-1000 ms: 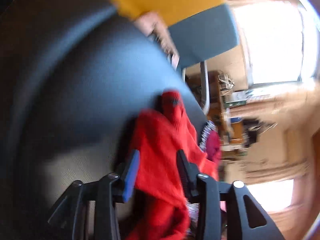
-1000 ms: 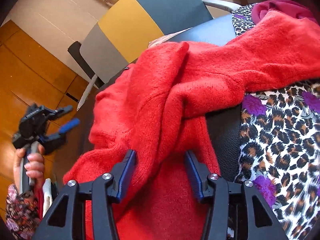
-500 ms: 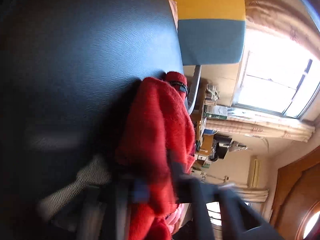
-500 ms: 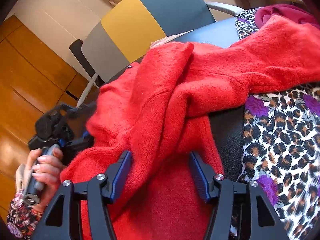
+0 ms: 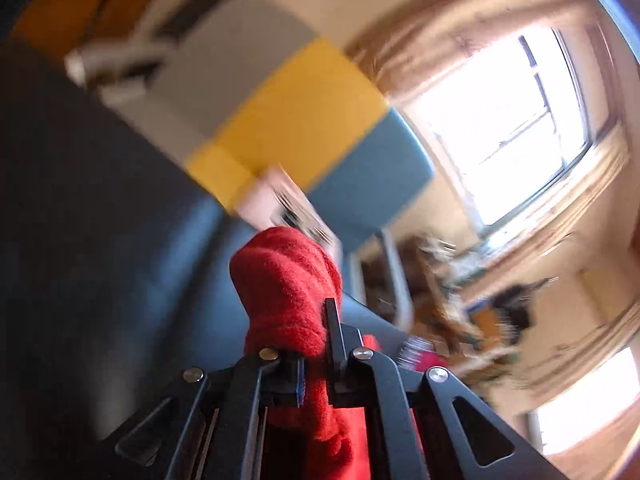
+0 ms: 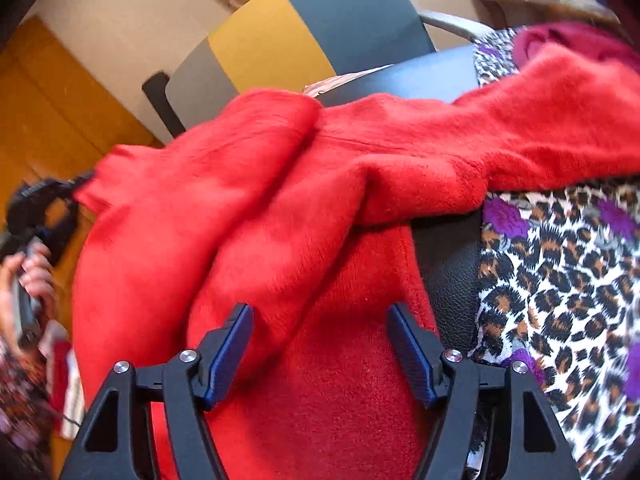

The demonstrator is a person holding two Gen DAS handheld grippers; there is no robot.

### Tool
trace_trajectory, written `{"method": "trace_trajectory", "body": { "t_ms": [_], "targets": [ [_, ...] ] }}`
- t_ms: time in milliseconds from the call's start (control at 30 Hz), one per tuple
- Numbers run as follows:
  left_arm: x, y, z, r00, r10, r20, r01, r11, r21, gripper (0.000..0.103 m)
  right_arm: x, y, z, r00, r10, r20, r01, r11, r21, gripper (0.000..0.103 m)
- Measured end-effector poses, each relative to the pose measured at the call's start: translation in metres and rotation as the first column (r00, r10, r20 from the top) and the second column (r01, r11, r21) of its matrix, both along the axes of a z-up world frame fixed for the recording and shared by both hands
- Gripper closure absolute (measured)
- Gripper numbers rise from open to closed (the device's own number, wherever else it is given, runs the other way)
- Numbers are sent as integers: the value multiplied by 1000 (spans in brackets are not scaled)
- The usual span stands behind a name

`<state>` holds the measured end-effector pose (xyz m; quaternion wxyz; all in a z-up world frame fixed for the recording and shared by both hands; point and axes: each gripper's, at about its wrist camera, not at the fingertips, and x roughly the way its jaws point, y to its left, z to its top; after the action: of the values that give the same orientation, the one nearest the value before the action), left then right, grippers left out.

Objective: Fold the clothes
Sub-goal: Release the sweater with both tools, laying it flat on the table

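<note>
My left claw [image 5: 316, 364] pinches the red sweater [image 5: 286, 292] at frame bottom to lift it; my right claw [image 6: 320, 352], jaws just widening, hovers released above it.

Dark padded seat [image 6: 448, 280] — red sweater [image 6: 280, 208], leopard-print cloth [image 6: 560, 272]

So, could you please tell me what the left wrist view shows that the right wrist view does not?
Only the left wrist view shows a bright window and the left gripper shut on a bunch of red sweater. Only the right wrist view shows the leopard-print cloth and the right gripper, open over the sweater, its jaws just widened. Both show the sweater and the chair.
</note>
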<state>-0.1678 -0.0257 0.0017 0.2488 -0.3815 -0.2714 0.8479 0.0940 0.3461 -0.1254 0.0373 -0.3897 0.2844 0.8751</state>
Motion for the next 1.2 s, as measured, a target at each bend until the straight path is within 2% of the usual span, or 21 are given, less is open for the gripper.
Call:
{"method": "trace_trajectory", "body": {
  "t_ms": [100,233,300,400,467,500,567,633,667,700,767,833,900,967,1067,1133,1200],
  "targets": [
    [-5,-37,-2,995,100,-25,-102,987,-124,98,-4,-7,2,1000,5,14,-5,1000,27,30],
    [-13,-77,-49,978,201,53,-177,941,-288,97,-9,-15,4,1000,3,26,-4,999,40,27],
    [-12,-94,-82,966,232,114,-184,926,-330,96,-10,-18,4,999,7,33,-9,998,56,25],
    [-4,-117,-128,929,259,264,-192,948,-255,91,-8,-21,5,998,21,53,-25,996,91,25],
    [7,-133,-140,919,260,297,-224,963,-150,87,-9,-21,7,997,27,65,-33,995,97,25],
    [15,-143,-142,911,272,309,-251,962,-106,86,-8,-19,10,997,24,68,-30,996,88,25],
    [27,-159,-139,891,321,319,-316,946,-71,86,-6,-14,17,999,11,50,-16,996,85,25],
    [45,-173,-129,876,383,292,-396,918,-16,86,0,-7,23,1000,-4,24,1,995,104,25],
    [52,-174,-122,872,412,266,-422,906,-18,86,1,-5,27,1000,-10,15,8,993,122,25],
    [59,-168,-110,877,430,212,-431,901,-45,86,1,-4,32,1000,-14,5,13,990,142,26],
    [63,-145,-89,916,383,119,-374,923,-92,86,0,-1,43,1000,-13,-26,17,986,166,33],
    [59,-98,-68,966,255,33,-246,954,-169,85,-13,-1,56,998,12,-57,0,980,199,46],
    [52,-49,-64,992,128,6,-122,962,-245,85,-34,-5,66,997,49,-52,-34,964,262,46],
    [43,3,-67,1000,5,15,0,946,-323,85,-58,-10,69,997,76,-28,-63,947,316,48],
    [34,65,-90,988,-117,102,147,917,-371,85,-103,-15,56,991,113,67,-130,921,368,48],
    [20,91,-111,979,-131,159,190,874,-447,85,-131,-17,37,977,128,168,-185,902,391,48],
    [14,98,-122,981,-124,146,179,864,-470,85,-144,-17,25,969,145,201,-212,904,372,48]
  ]
}}
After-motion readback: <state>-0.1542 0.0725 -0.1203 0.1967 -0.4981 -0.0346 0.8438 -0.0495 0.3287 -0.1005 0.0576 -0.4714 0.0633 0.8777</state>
